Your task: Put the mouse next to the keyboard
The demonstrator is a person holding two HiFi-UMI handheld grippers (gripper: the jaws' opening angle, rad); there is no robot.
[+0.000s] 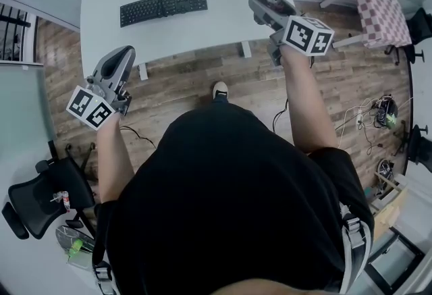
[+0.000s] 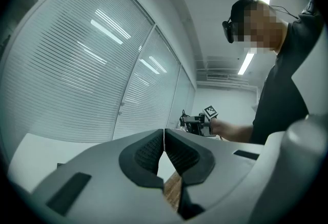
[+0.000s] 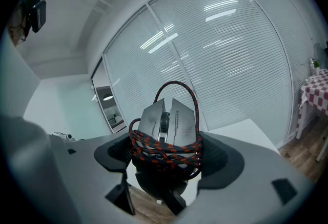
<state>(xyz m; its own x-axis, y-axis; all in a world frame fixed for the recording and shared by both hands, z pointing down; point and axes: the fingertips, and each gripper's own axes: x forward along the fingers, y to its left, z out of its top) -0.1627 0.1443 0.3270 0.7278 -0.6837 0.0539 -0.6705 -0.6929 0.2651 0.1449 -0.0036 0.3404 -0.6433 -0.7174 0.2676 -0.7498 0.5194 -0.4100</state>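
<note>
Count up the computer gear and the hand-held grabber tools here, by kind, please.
Keyboards: 1, the black keyboard on the white table.
Mice: 1, the mouse, clamped in the right gripper.
Grippers: 2, the right one and the left gripper, which is shut and empty.
Total: 4.
</note>
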